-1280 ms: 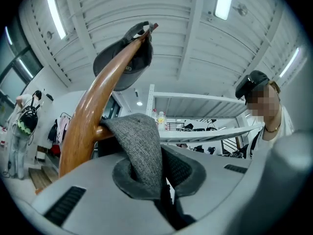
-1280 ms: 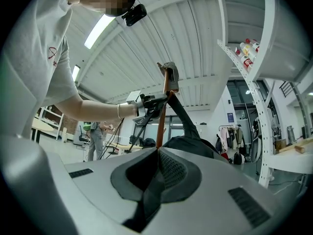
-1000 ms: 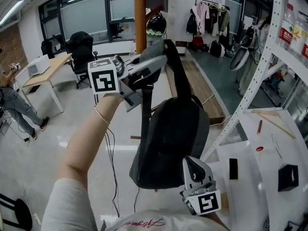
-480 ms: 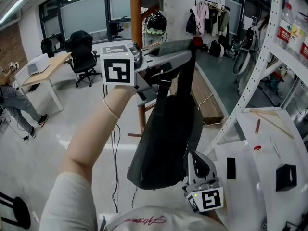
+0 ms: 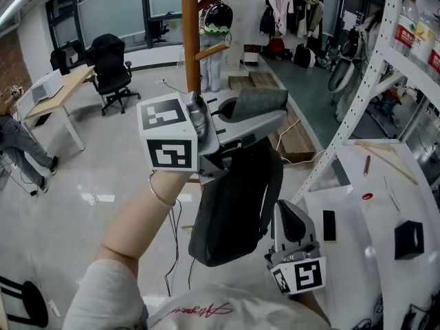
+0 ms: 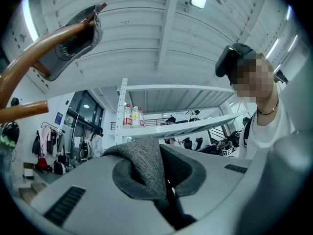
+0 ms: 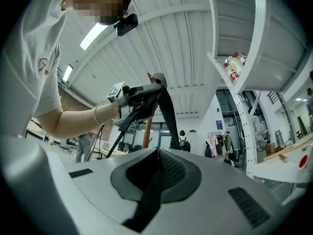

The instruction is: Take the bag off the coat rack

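Note:
A dark grey bag [image 5: 230, 205] hangs free in the air from its grey fabric handle [image 5: 258, 104], clear of the wooden coat rack pole [image 5: 190, 40] behind it. My left gripper [image 5: 275, 112] is shut on that handle. In the left gripper view the grey fabric [image 6: 142, 168] bulges out between the pressed pads, with a curved wooden peg [image 6: 44, 40] above to the left. Beside the bag's lower right edge my right gripper [image 5: 287, 215] points up, pads together and nothing between them [image 7: 157, 168]. The right gripper view looks up at the bag's black strap [image 7: 166, 111].
White metal shelving [image 5: 364, 108] carrying bottles [image 5: 412, 29] rises at the right. A white table [image 5: 371, 260] below it holds a phone [image 5: 328, 225] and a black box [image 5: 409, 239]. Behind are a helmet [image 5: 216, 19] on the rack, an office chair [image 5: 110, 67], a desk [image 5: 58, 95] and a person [image 5: 20, 143].
The left gripper has carried the bag away from the wooden pole, lower and nearer to me. The right gripper has stayed beside the bag's lower edge.

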